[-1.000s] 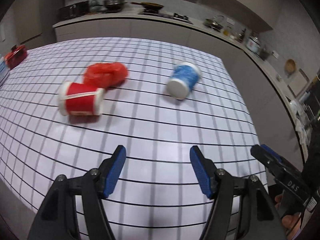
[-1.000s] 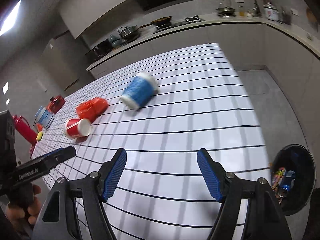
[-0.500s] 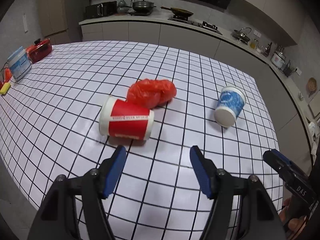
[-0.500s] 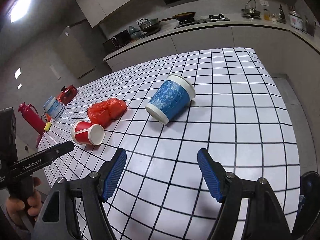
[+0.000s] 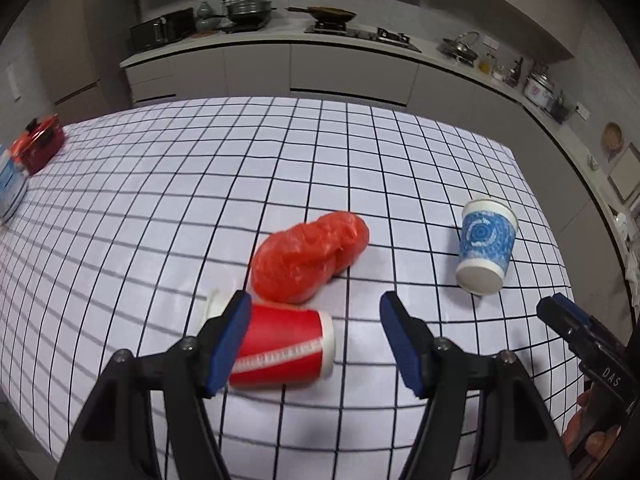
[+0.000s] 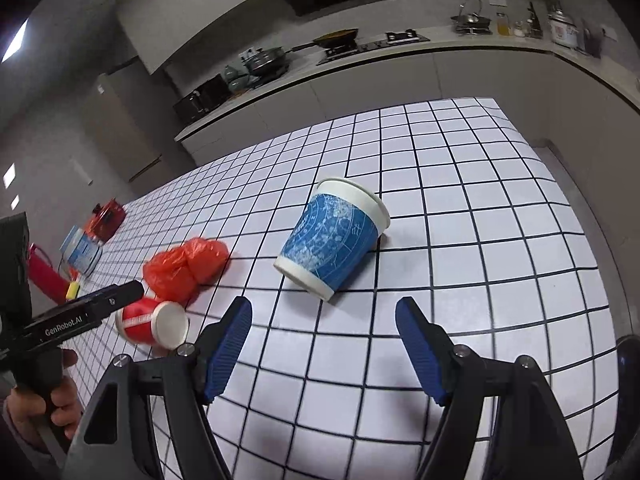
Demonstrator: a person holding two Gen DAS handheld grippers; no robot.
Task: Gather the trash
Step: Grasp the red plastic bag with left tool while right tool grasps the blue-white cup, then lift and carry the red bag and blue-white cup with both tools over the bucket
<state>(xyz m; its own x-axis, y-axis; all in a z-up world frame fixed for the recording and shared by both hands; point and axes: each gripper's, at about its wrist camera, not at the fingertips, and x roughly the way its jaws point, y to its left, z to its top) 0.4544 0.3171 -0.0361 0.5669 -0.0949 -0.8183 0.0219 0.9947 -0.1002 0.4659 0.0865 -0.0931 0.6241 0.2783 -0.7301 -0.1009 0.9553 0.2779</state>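
Observation:
A red paper cup [image 5: 282, 346] lies on its side on the checked table [image 5: 160, 200], partly between my left gripper's open fingers. My left gripper [image 5: 314, 334] is open, its left pad [image 5: 230, 340] overlapping the cup. A crumpled red plastic bag [image 5: 308, 256] lies just behind the cup. A blue paper cup [image 5: 484, 252] lies on its side to the right. In the right wrist view my right gripper [image 6: 324, 350] is open and empty, just short of the blue cup [image 6: 332, 240]. The red cup [image 6: 154, 322] and the bag [image 6: 186, 268] lie to its left.
A red box [image 5: 38, 144] and a blue-labelled tub [image 5: 8, 188] stand at the table's far left edge. A red bottle [image 6: 44, 276] lies near them. A dark bin's rim [image 6: 626, 360] shows at the right below the table. Kitchen counters run behind.
My left gripper has moved forward and left until the red cup sits between its fingers. My right gripper has moved closer to the blue cup. Both stay open.

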